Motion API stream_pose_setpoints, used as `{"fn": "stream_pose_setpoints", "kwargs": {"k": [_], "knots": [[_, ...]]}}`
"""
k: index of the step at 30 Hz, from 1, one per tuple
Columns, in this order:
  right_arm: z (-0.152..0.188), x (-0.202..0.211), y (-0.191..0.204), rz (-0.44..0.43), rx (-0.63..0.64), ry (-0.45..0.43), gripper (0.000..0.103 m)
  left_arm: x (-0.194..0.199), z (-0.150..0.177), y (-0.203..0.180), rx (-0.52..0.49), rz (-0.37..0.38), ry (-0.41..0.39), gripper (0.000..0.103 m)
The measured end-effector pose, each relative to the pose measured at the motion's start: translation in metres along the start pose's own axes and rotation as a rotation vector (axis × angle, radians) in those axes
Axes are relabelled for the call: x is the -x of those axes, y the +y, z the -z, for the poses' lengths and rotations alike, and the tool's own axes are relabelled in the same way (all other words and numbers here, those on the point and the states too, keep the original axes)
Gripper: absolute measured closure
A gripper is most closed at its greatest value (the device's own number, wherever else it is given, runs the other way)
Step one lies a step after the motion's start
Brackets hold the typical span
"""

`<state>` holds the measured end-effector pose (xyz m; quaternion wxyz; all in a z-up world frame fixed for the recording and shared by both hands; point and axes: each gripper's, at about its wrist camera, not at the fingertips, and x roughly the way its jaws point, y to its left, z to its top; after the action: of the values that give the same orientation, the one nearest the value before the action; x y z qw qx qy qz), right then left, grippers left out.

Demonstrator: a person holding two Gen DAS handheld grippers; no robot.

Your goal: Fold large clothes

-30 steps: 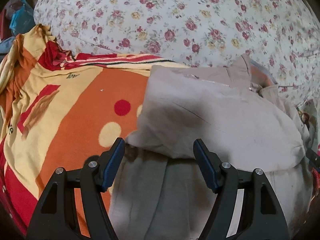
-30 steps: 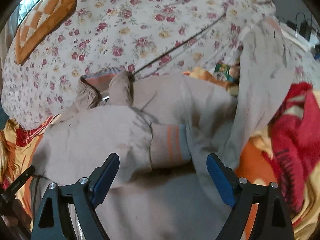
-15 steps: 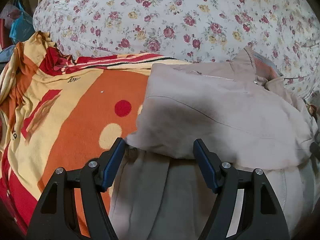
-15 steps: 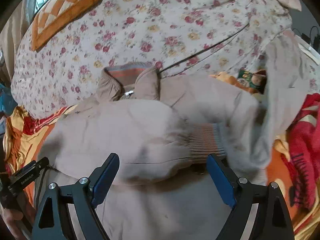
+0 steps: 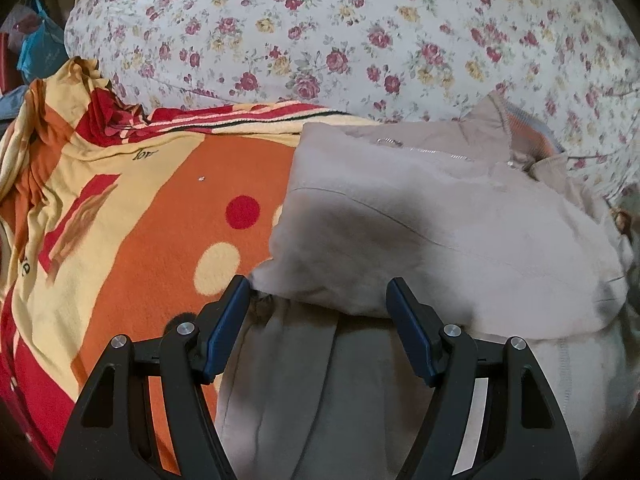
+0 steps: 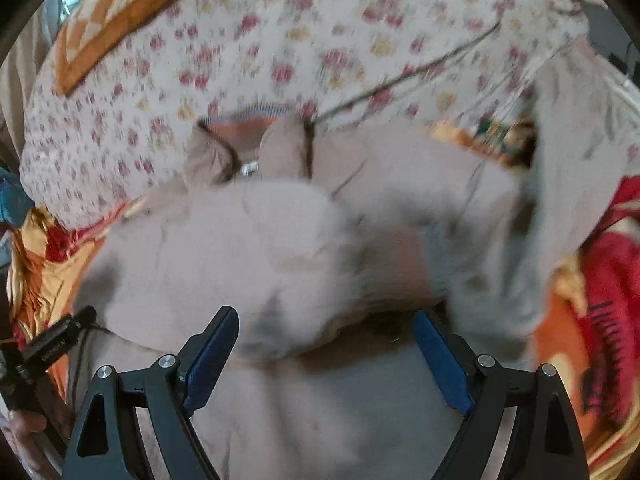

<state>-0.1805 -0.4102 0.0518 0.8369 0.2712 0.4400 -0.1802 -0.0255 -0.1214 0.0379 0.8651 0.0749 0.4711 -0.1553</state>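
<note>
Since the earlier frames the right wrist view has shifted toward the collar and is now motion-blurred; the striped cuff that lay sharp between the jaws a second ago reads only as a pale orange smear. The left view is nearly unchanged.

Count: one beige jacket [image 5: 440,232], one orange, yellow and red blanket [image 5: 132,240] under it, one floral quilt [image 5: 320,40] behind both, two grippers.

Left gripper [image 5: 318,300]: jaws spread wide, holding nothing, poised over the near edge of the folded upper layer, with the left tip at that layer's near-left corner. Right gripper [image 6: 324,336]: jaws likewise spread, empty, above the lower body of the jacket [image 6: 280,248]. The left gripper [image 6: 52,344] shows at the left border of the right view.

Jacket position: lying on the blanket, collar [image 6: 244,128] toward the quilt, its upper part folded over the lower panel. The folded layer's left edge runs straight along the blanket's orange field; the near edge overhangs in shadow. One sleeve [image 6: 568,184] stands raised at the right of the right view.

Open blanket lies to the left of the jacket; the quilt bounds the far side.
</note>
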Motion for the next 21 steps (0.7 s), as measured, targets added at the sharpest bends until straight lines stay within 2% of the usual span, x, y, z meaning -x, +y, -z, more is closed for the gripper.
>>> {"fn": "stream_pose_setpoints", "kwargs": {"k": [2,5,8,14,21], "knots": [[-0.009,0.016,-0.01,0.007,-0.015,-0.048,0.015,0.004,0.0,0.001,0.01,0.013,-0.005,0.031],[-0.029,0.035,-0.035,0.014,-0.081,-0.114,0.003,0.004,0.0,0.001,0.015,0.018,0.001,0.031],[-0.052,0.044,-0.068,0.086,-0.19,-0.173,0.001,0.0,0.002,-0.002,0.004,0.01,0.013,0.031],[-0.092,0.015,-0.114,0.249,-0.237,-0.12,0.001,-0.002,0.003,-0.004,-0.001,0.01,0.013,0.031],[-0.138,-0.015,-0.145,0.44,-0.211,-0.113,0.001,-0.008,0.004,-0.013,-0.033,0.002,0.02,0.031]]}}
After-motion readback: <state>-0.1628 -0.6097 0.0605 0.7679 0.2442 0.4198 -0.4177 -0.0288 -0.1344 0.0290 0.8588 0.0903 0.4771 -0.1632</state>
